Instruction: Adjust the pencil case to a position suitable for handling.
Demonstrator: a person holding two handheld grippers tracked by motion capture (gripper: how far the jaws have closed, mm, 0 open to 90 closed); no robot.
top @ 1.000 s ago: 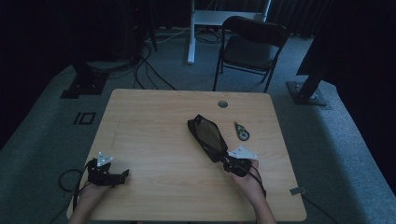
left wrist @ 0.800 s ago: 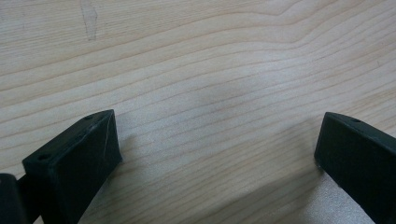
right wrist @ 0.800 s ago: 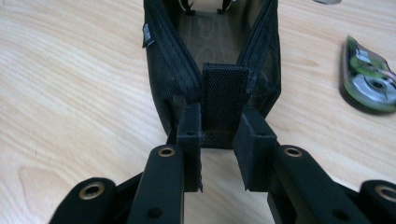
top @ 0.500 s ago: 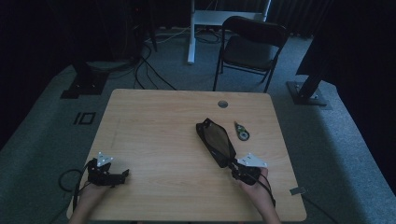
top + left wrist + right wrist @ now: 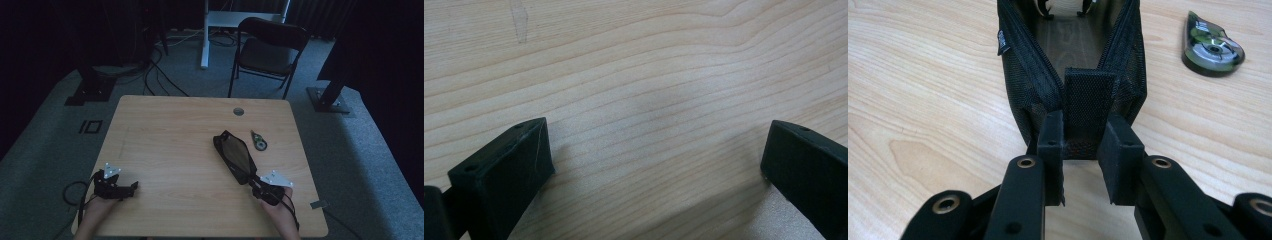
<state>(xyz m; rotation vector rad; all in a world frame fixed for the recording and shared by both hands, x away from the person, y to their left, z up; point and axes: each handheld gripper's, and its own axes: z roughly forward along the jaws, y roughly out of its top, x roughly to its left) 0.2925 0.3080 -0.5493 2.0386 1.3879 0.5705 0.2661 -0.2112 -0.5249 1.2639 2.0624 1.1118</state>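
From above, the right gripper [image 5: 254, 180] pinches the pouch [image 5: 235, 156] at its near end, right of table [image 5: 170, 135] centre. The left gripper [image 5: 656, 165] gapes wide over bare wood. Right gripper view: jaws clamp the pouch's tab [image 5: 1089, 102], tape dispenser [image 5: 1212, 49] beside.

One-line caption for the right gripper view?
Right tongs pinch the end tab of an open black mesh pouch; tape dispenser beside it.
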